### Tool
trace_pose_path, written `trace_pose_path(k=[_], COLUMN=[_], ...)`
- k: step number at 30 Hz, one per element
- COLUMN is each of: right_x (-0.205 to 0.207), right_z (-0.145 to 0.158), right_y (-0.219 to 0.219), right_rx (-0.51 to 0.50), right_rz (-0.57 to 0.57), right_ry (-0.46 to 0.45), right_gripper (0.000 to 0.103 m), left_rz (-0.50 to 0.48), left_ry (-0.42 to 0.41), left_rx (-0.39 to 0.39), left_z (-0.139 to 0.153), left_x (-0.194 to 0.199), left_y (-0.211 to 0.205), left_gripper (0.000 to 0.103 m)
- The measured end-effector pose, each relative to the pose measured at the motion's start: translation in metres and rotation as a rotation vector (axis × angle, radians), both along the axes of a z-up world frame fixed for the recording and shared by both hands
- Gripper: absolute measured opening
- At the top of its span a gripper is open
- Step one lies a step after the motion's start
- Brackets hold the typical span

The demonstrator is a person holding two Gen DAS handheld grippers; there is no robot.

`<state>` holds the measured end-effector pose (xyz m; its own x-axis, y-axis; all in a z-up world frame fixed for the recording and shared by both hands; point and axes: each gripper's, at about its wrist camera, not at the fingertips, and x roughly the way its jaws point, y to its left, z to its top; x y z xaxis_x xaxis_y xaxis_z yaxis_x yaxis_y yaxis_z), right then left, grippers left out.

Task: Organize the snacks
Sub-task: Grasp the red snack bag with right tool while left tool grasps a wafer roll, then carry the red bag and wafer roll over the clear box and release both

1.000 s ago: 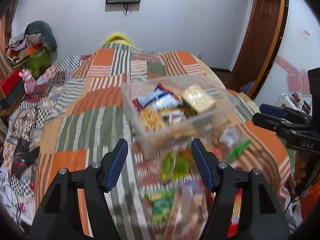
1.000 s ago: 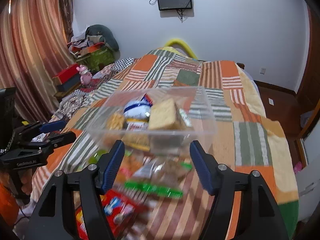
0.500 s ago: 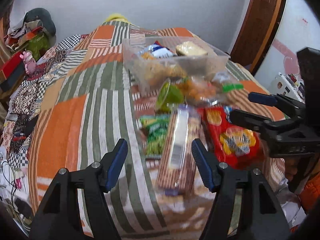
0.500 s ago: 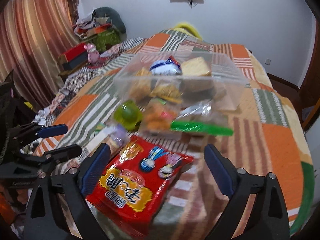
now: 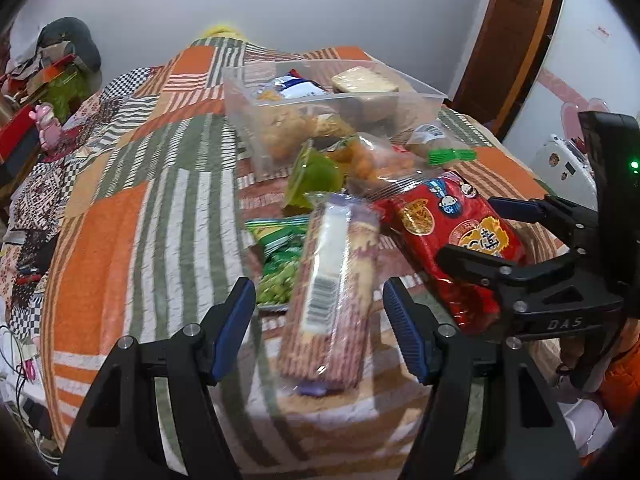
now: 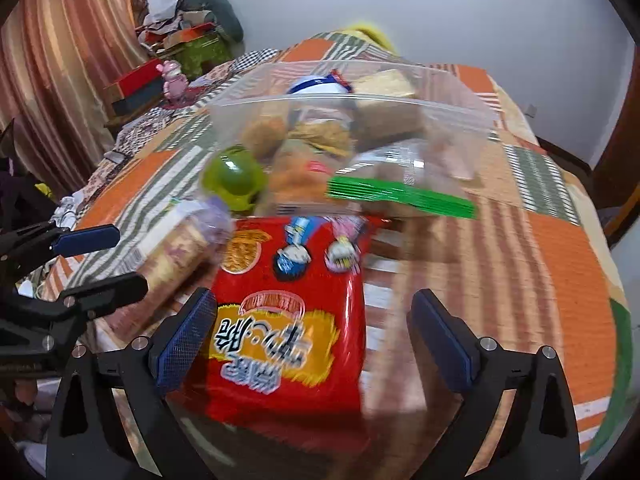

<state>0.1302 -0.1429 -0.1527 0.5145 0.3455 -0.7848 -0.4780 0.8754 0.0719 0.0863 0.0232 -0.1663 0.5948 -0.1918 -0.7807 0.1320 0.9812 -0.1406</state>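
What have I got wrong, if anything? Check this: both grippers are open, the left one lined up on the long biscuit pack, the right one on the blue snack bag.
One thing is wrong: the colour of the bag. The right gripper, jaws open, frames a red snack bag, as the right wrist view shows. The rest stands: the left gripper is open, lined up on the long biscuit pack.

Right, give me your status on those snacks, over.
Left tongs open over the long biscuit pack. Right tongs open over the red snack bag. Clear bin partly filled. Loose snacks crowd its front.
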Motion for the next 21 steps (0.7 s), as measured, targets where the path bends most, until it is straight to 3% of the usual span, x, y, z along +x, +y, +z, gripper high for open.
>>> trace_pose_path(k=[6,13,17,21], right_x=[0.002,0.003,0.004,0.002], right_z=[0.006,0.004,-0.007,-0.01], right_y=[-0.021,-0.013,0.0,0.005], right_rx=[0.029,0.049,0.017,-0.02], right_rz=[-0.041,-0.009,0.009,0.026], right_ry=[0.019,0.045,0.054,0.019], right_gripper=[0.081,0.081,0.085,0.084], left_rz=[-0.032,-0.044,-0.036,-0.047], left_ry=[0.013,-0.011,-0.015,-0.009], left_rx=[0.007,0.07,0.061,0.033], left_z=[-0.01,-0.015,-0.016,-0.016], left_x=[0.009,0.013,0.013,0.013], left_y=[-0.014,-0.028,-0.03,-0.028], left_gripper=[0.059,0.059,0.059,0.049])
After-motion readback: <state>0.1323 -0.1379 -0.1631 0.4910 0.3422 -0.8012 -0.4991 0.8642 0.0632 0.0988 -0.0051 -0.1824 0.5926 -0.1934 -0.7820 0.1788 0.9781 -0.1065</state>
